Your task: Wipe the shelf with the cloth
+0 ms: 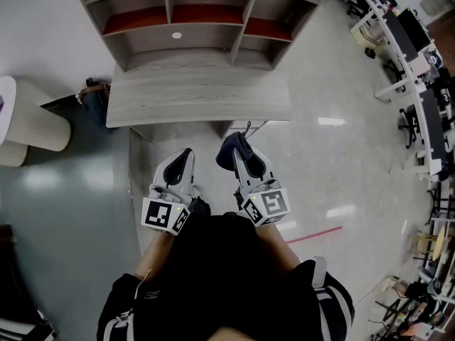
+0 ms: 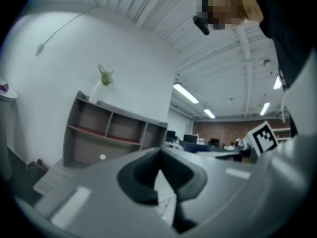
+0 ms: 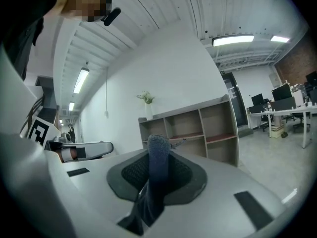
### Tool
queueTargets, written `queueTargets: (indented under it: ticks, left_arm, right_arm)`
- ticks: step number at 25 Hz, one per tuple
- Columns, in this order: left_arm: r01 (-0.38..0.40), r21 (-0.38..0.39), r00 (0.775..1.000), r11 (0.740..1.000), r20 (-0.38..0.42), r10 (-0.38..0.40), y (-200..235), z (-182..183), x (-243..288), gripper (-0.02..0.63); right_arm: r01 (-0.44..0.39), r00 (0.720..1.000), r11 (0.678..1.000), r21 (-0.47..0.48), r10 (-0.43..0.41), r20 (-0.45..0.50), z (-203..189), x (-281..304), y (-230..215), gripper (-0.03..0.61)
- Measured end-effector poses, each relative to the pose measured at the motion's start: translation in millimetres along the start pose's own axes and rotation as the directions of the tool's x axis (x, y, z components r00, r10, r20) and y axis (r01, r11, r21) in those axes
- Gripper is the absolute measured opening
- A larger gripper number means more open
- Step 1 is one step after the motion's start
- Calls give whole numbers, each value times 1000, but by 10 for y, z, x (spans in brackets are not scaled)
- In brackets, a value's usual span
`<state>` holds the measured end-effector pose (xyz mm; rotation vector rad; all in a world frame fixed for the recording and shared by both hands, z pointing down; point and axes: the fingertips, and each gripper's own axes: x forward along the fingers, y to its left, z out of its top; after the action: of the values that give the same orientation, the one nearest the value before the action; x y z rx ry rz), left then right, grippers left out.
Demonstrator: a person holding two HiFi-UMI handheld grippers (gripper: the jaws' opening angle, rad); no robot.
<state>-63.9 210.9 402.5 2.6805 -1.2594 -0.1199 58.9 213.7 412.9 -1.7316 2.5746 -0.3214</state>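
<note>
A grey wooden shelf unit (image 1: 199, 20) with open compartments and red inner boards stands against the white wall ahead, with a low grey bench top (image 1: 199, 98) in front. My right gripper (image 1: 240, 148) is shut on a dark blue cloth (image 1: 233, 146), which sticks up between the jaws (image 3: 157, 157). My left gripper (image 1: 182, 159) is shut with nothing in it, its jaws meeting at the tip (image 2: 159, 155). Both are held close to my body, short of the bench. The shelf unit also shows in the left gripper view (image 2: 114, 133) and in the right gripper view (image 3: 193, 130).
A white vase with a plant (image 3: 147, 105) stands on the shelf's top. A round white table (image 1: 21, 119) is at the left. Desks and chairs (image 1: 419, 69) fill the right side. A red line (image 1: 313, 234) marks the glossy floor.
</note>
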Motion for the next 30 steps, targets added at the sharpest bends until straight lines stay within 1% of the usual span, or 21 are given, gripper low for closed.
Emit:
queueTargets:
  ticks: [6,11,13,15,19,23,25,28,30]
  left_arm:
    - [13,-25,1000,1000,-9,-13,336,-23,156,4]
    - [0,-51,1000,999,-24,-1,487,-82,360,4]
    - [1,-49,1000,999,-25,-2,544,-78,492,4]
    - [1,-38,1000,999,-20,-1,609,-66,670,4]
    - [-27,-39,999,999,-19,27,731,-34,1059,4]
    - [-30,-33,999,999,-18,29,846,43,1598,4]
    - [-20,-42,1000,999,-17,19,846,72,1854,4]
    - [-8,-27,1000,1000,-10,8,784,157,2137,4]
    - [-22,-17,1000,1000,-11,22,796,182,2272,4]
  right_arm:
    - [33,999,999,-18,-33,-5,102,324,-24,58]
    - [43,999,999,-17,-43,-30,79,542,-220,58]
    - [35,999,999,-12,-35,-30,94,678,-317,58]
    - [20,1000,1000,-6,-20,-21,115,852,-438,58]
    - [-9,1000,1000,11,10,-17,132,1174,-720,58]
    - [-41,999,999,13,41,-3,257,1550,-1066,58]
    - [-55,999,998,17,55,0,313,1706,-1244,58]
    - [-72,997,997,15,72,2,402,1897,-1488,58]
    - [-77,997,997,12,77,4,446,2026,-1635,58]
